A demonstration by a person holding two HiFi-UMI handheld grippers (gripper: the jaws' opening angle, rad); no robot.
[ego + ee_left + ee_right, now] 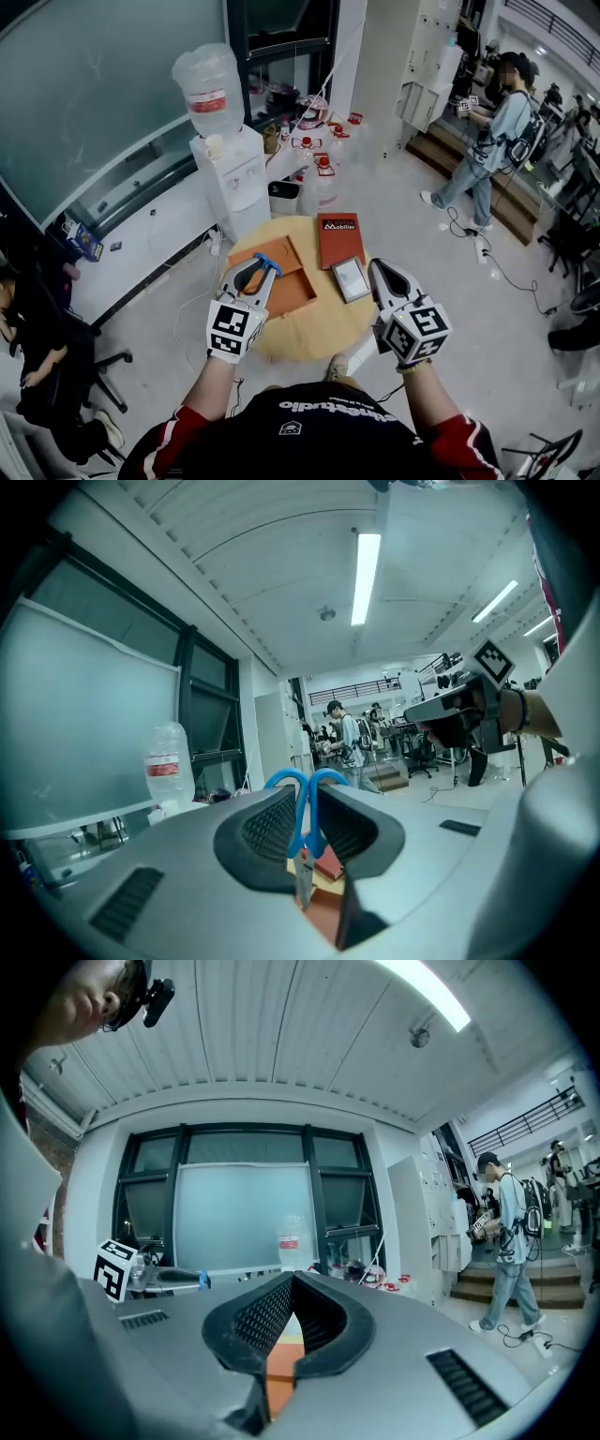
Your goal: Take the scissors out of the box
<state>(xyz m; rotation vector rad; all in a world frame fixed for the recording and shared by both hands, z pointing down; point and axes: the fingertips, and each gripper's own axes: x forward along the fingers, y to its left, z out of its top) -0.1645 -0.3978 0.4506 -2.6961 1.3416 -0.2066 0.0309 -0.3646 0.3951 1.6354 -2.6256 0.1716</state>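
My left gripper is shut on the scissors, a pair with blue handles, and holds them in the air above the open orange box on the round wooden table. In the left gripper view the scissors stand clamped between the black pads, blue loops at the jaw tips and the metal blades pointing back toward the camera. My right gripper hovers at the table's right side, shut with nothing in it. In the right gripper view its tips meet.
A red lid and a small grey-framed tablet lie on the table beside the box. A water dispenser and several bottles stand beyond the table. A person stands at the far right, and another sits at the left edge.
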